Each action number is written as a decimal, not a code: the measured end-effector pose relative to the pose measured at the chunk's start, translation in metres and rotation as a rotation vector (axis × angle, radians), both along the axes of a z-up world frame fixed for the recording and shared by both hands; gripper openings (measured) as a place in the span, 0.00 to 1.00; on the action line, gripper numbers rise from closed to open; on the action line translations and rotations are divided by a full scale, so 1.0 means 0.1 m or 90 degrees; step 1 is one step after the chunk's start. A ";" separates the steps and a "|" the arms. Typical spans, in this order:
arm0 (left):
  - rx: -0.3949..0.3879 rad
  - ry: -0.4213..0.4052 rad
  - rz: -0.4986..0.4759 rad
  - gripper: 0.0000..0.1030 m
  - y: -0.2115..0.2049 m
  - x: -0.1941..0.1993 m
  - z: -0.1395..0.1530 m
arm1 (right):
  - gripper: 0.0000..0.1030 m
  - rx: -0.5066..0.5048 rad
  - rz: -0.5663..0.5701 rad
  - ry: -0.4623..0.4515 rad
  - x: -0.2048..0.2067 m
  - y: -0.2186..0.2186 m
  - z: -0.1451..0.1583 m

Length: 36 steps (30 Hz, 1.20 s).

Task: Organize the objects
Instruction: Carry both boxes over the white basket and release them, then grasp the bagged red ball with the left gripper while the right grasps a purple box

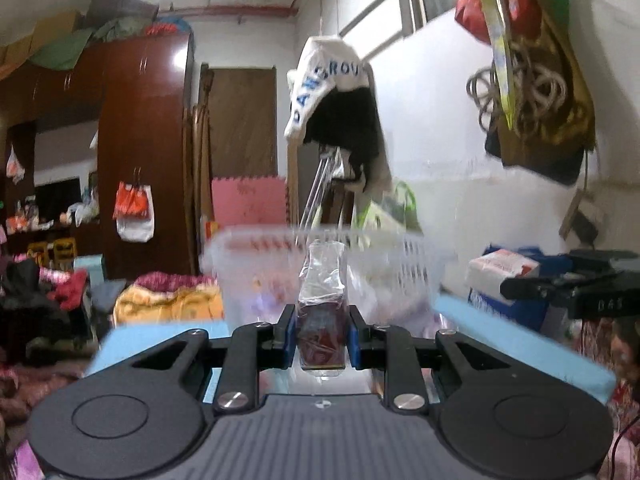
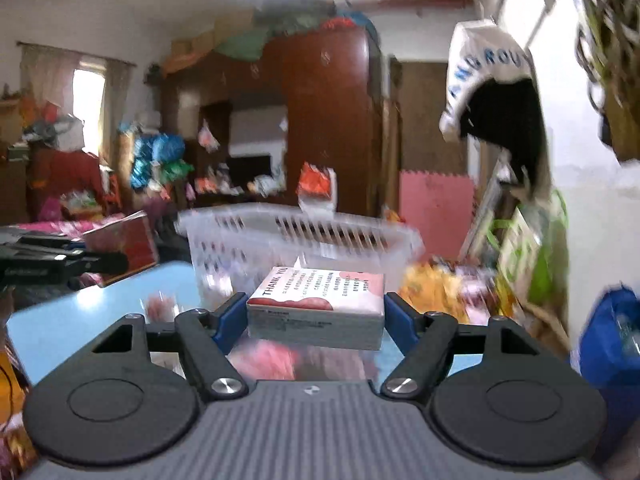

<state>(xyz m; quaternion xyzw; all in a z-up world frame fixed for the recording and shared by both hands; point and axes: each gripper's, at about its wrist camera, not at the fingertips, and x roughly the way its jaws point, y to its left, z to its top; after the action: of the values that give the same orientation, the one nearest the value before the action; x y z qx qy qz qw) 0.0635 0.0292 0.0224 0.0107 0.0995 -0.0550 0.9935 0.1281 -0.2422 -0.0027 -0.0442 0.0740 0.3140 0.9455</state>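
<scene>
My left gripper (image 1: pixel 321 340) is shut on a small clear packet with dark red contents (image 1: pixel 322 320), held upright above the light blue table (image 1: pixel 160 340). My right gripper (image 2: pixel 316 312) is shut on a white and pink box printed "THANK YOU" (image 2: pixel 318 300), held above the table (image 2: pixel 100 304). A clear slotted plastic basket (image 1: pixel 256 280) stands just ahead of both grippers; it also shows in the right wrist view (image 2: pixel 320 232). The right gripper with its box shows at the right edge of the left wrist view (image 1: pixel 560 284). The left gripper shows at the left edge of the right wrist view (image 2: pixel 60 264).
A dark wooden wardrobe (image 1: pixel 140 140) and a door (image 1: pixel 244 124) stand behind. A white cap (image 1: pixel 332 92) hangs from the wall above the basket. A pink foam mat (image 1: pixel 248 200) leans by the door. Clothes and bags (image 1: pixel 172 300) lie piled around the table.
</scene>
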 end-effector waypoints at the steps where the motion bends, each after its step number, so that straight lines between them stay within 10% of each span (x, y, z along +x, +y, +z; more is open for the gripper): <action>1: -0.006 -0.003 -0.001 0.28 0.04 0.08 0.13 | 0.73 0.005 0.011 -0.006 0.06 0.04 0.08; 9: -0.045 0.065 0.016 0.30 0.12 1.09 0.60 | 0.74 -0.023 0.009 -0.007 0.77 0.55 0.50; 12: -0.032 0.095 0.038 0.76 0.12 1.40 0.50 | 0.83 -0.037 -0.008 0.018 0.97 0.65 0.47; 13: -0.031 0.100 0.049 0.77 0.13 1.45 0.45 | 0.91 -0.044 -0.018 0.025 0.99 0.65 0.45; 21: -0.030 0.036 0.048 0.90 0.34 0.48 0.20 | 1.00 -0.043 -0.023 -0.010 0.34 0.04 0.10; 29: -0.092 0.168 0.079 0.92 0.62 0.65 -0.43 | 1.00 0.064 0.013 0.288 0.93 -0.09 -0.51; 36: -0.106 0.216 0.090 0.91 0.72 0.75 -0.55 | 0.93 0.099 0.001 0.350 1.11 -0.03 -0.66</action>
<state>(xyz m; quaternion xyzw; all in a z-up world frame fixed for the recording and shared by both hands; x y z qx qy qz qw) 0.1388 0.1012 -0.0324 -0.0878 0.2613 0.0061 0.9612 0.2391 -0.2457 -0.0686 0.1153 0.3034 0.3199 0.8901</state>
